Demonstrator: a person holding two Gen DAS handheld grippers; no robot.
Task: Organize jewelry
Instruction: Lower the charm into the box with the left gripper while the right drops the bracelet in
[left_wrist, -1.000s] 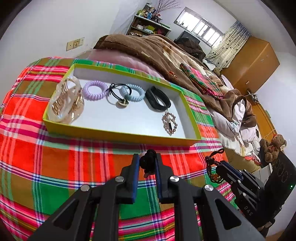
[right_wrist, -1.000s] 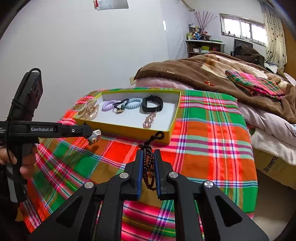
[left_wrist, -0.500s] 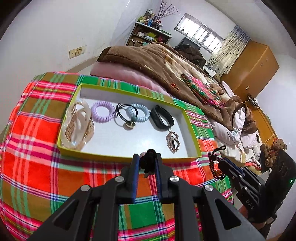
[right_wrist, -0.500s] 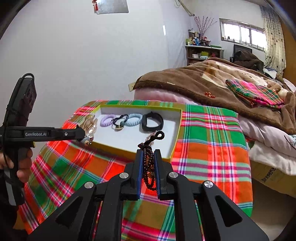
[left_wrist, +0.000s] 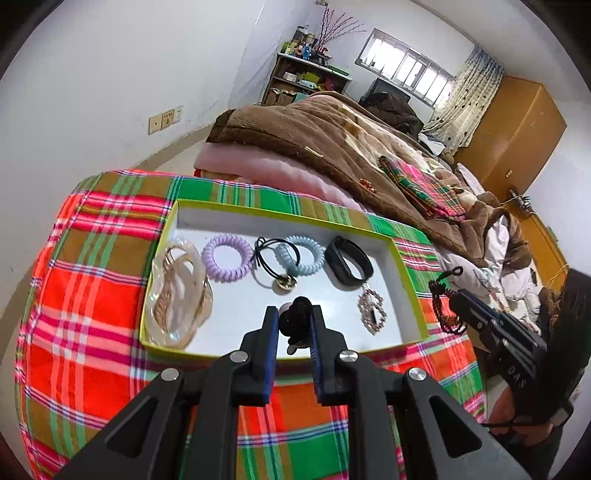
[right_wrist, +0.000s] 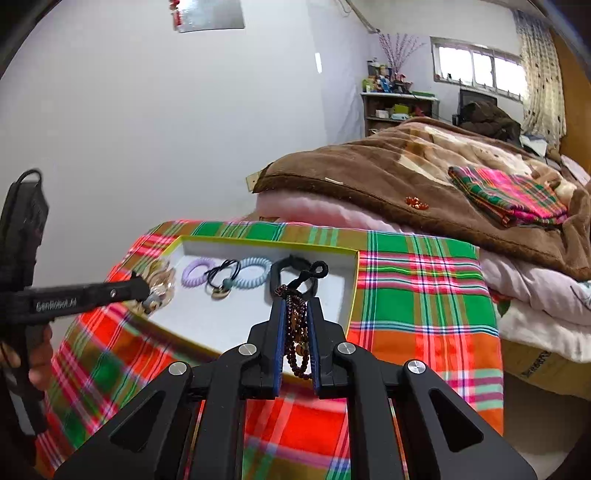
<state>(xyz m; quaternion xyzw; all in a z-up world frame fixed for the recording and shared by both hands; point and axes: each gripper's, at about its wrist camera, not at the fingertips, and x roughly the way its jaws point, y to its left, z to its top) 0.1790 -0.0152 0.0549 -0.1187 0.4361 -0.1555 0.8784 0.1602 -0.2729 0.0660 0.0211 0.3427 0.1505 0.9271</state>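
A yellow-rimmed box (left_wrist: 406, 273) with a white floor lies on the plaid cloth. It holds a clear bangle set (left_wrist: 177, 295), a purple coil tie (left_wrist: 227, 258), a black tie with a gold charm (left_wrist: 275, 266), a blue coil tie (left_wrist: 303, 254), a black band (left_wrist: 349, 260) and a beaded pendant (left_wrist: 371, 310). My left gripper (left_wrist: 293, 321) is shut on a small black hair tie (left_wrist: 297, 321), above the box's near edge. My right gripper (right_wrist: 295, 314) is shut on a dark beaded bracelet (right_wrist: 297, 332), over the box's near right part (right_wrist: 352, 291).
The plaid cloth (left_wrist: 92, 280) covers a raised surface beside a bed with a brown blanket (left_wrist: 332, 140). A white wall (right_wrist: 147, 129) stands behind. A folded plaid cloth (right_wrist: 509, 195) lies on the blanket. A wooden wardrobe (left_wrist: 517, 125) stands at the far right.
Both grippers have risen and moved forward over the box, each still holding its item. The box looks farther below and more central in both views.
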